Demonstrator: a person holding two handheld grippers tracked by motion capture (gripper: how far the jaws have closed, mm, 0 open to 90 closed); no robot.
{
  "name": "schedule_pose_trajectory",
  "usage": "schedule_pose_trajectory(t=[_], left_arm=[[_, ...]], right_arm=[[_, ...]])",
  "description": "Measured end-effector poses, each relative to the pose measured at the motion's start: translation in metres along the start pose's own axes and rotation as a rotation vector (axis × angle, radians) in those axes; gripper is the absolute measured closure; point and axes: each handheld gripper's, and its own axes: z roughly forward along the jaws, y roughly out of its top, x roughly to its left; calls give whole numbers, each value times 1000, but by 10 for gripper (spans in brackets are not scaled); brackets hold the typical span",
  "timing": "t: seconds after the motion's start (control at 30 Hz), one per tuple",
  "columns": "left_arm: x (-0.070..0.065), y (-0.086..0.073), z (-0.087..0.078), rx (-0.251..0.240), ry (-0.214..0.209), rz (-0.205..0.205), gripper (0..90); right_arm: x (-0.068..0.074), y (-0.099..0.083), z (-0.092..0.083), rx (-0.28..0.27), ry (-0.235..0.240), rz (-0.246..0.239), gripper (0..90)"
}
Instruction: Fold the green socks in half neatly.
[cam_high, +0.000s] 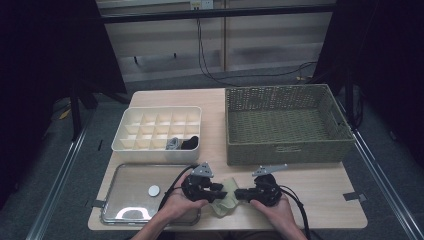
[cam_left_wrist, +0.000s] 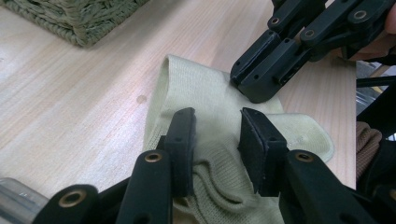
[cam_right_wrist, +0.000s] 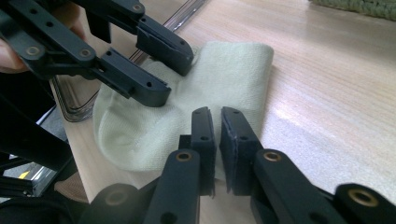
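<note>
My right gripper (cam_right_wrist: 217, 122) has its jaws nearly together, pinching an edge of the pale green sock (cam_right_wrist: 219, 70); the pinched fabric itself is hidden between the pads. My left gripper (cam_left_wrist: 217, 126) stands with jaws apart over a bunched fold of the sock (cam_left_wrist: 205, 93); whether the pads press the fabric I cannot tell. From above, the sock (cam_high: 227, 194) lies at the near edge of the table (cam_high: 320, 185), between my two grippers, mostly covered by them. Just left of it sits a clear lid (cam_high: 132, 190) with a white knob, its near corner under my left hand (cam_high: 175, 202). Farther off, a white divider box (cam_high: 135, 145) holds dark and grey items too small to make out. The basket (cam_high: 290, 147) stands far right.
</note>
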Motion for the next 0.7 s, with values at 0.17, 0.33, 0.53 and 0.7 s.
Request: schedule_pose_trajectory(t=[0.17,0.33,0.53,0.7], left_arm=[[1,-2,1,-9,-10,-12,632],[0,-3,2,-23,6,-10,654],[-3,-4,2,-13,22,2,656],[-3,-5,1,-17,26,-8,662]], right_arm=[[1,-1,-3,-12,-1,2,757],[-2,-4,-13,-26,-20,16,700],[-10,-7,-19,-39,-36,47,672],[-7,-8,-13,-13,-23,60,657]])
